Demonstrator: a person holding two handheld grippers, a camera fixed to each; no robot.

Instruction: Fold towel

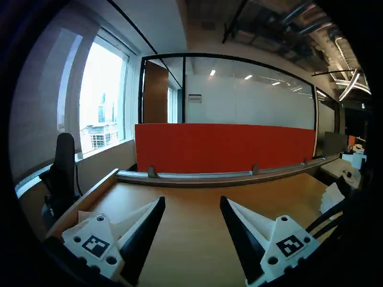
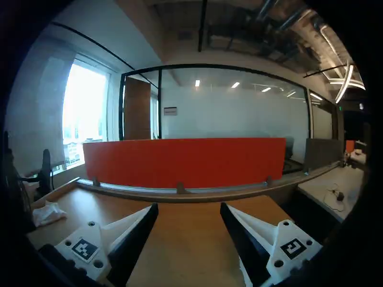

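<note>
A white crumpled cloth lies on the wooden desk at the far left of the right gripper view, well away from the fingers. My right gripper hangs open over bare desk with nothing between its fingers. In the left gripper view my left gripper is also open above the wooden desk, holding nothing. A white object sits at the desk's right edge in that view; I cannot tell whether it is cloth or paper.
An orange divider panel runs along the desk's far edge and appears again as the orange panel. A black chair stands at the left by the window. A white neighbouring desk with a cable lies to the right.
</note>
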